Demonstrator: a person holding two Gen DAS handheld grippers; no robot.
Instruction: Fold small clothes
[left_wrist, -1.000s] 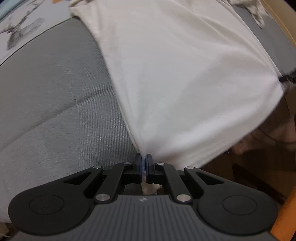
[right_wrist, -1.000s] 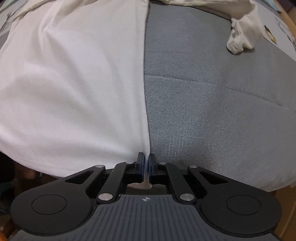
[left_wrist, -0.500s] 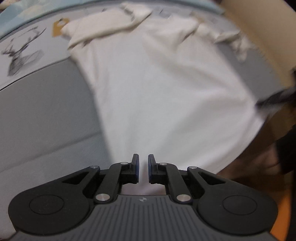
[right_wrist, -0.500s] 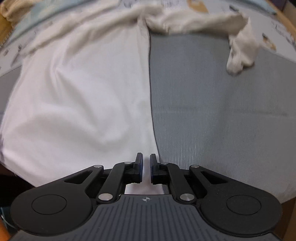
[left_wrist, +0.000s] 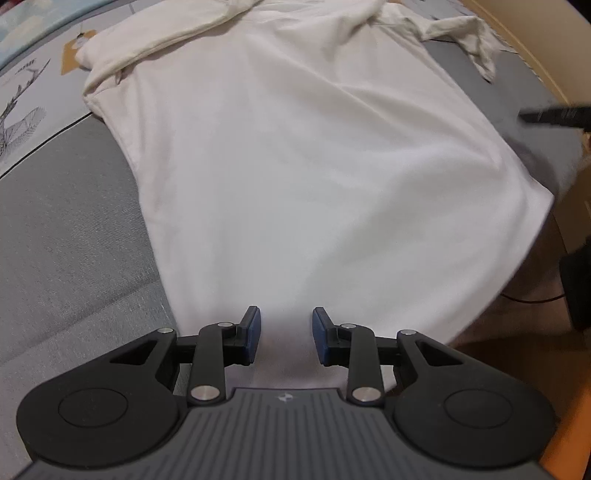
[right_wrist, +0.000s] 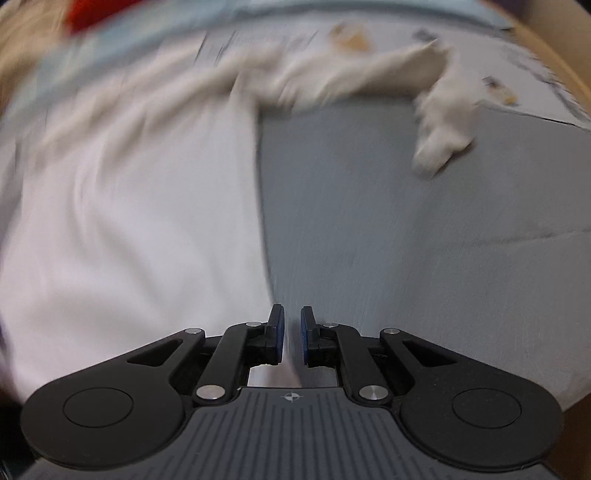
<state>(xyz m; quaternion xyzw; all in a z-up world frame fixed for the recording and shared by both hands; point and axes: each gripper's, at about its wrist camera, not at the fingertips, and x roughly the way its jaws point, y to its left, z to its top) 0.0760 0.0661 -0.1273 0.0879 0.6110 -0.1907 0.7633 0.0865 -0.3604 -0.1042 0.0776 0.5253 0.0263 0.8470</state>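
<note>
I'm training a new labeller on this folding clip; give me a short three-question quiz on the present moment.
1. True or false: the left claw grips the shirt.
2. Which claw is open wider: A left, B right?
3. Fill in: the shirt lies spread on a grey ____.

Key: 1 false, its jaws stand apart with cloth lying loose between them; 2 A; 3 cushion.

No readable text, numbers or brand names found in either view. Only mark: small white compass-like emblem (left_wrist: 285, 397) stood on grey ribbed body of left tool (left_wrist: 286, 332), just behind its open fingers; same emblem (right_wrist: 291, 397) on right tool (right_wrist: 291, 341). Tan tag (left_wrist: 75, 51) far ahead-left stayed illegible.
</note>
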